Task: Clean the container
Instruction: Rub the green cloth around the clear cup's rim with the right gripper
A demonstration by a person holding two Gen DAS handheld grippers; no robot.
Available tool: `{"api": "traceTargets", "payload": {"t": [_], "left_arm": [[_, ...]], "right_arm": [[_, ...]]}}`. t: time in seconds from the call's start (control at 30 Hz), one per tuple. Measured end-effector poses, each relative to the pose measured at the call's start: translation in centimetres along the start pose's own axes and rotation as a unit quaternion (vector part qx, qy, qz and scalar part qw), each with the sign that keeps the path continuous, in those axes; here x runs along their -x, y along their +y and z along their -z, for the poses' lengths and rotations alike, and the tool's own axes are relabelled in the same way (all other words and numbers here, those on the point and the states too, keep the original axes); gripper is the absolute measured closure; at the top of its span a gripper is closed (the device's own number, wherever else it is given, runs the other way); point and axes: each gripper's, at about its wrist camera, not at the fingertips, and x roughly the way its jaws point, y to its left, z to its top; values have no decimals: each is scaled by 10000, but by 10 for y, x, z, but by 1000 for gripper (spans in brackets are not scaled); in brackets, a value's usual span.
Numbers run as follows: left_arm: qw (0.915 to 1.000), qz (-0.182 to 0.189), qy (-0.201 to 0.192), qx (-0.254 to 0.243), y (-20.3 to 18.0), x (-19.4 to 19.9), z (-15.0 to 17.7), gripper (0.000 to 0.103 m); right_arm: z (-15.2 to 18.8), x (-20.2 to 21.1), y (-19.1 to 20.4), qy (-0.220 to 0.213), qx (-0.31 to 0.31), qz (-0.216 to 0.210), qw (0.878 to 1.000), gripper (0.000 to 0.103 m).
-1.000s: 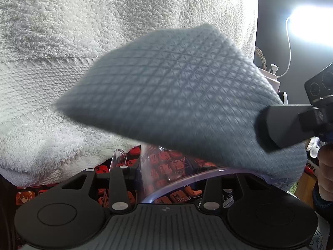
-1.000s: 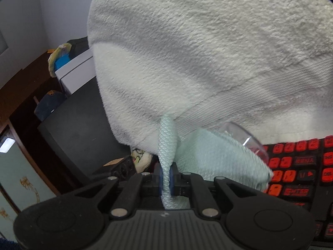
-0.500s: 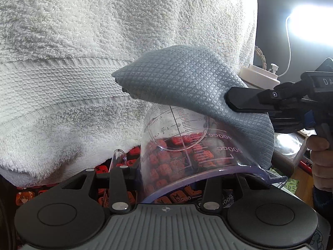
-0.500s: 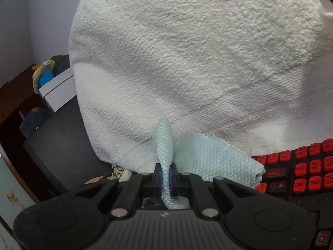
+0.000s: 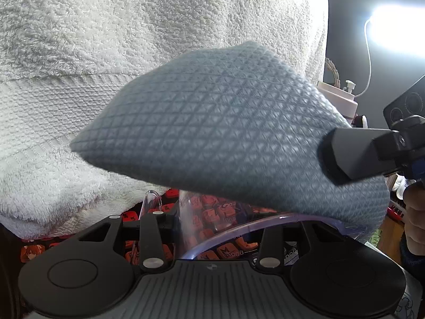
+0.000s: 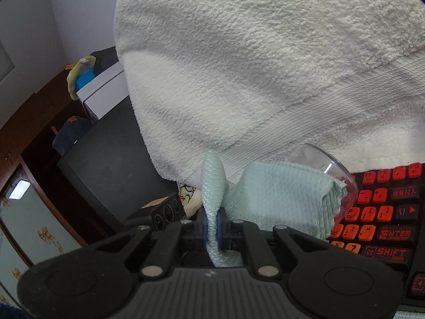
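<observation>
My left gripper is shut on a clear plastic measuring cup with printed graduations, held on its side right in front of the camera. My right gripper is shut on a pale blue-green waffle-weave cloth, which is pushed into the cup's mouth. In the left wrist view the cloth covers most of the cup, with the right gripper's finger at the right edge.
A large white terry towel hangs behind everything; it also shows in the right wrist view. A black keyboard with red keys lies below. A black box is at left. A bright lamp shines at right.
The cloth had drawn back off the cup half a second ago, showing its graduations. Now it has pushed forward over and into the cup again.
</observation>
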Motion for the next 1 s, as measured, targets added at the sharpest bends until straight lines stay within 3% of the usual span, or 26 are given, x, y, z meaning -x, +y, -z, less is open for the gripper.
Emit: {"api": "traceTargets", "payload": {"t": [0.5, 0.8, 1.0], "left_arm": [[10000, 26, -10, 37, 2, 6, 3, 64], [10000, 24, -8, 30, 2, 6, 5, 64], [10000, -4, 0, 0, 0, 6, 6, 64]], "right_arm": [[-9, 19, -32, -516, -722, 153, 9959, 96], [2, -5, -15, 84, -587, -414, 9974, 96], [1, -1, -18, 49, -658, -399, 9970, 97]]}}
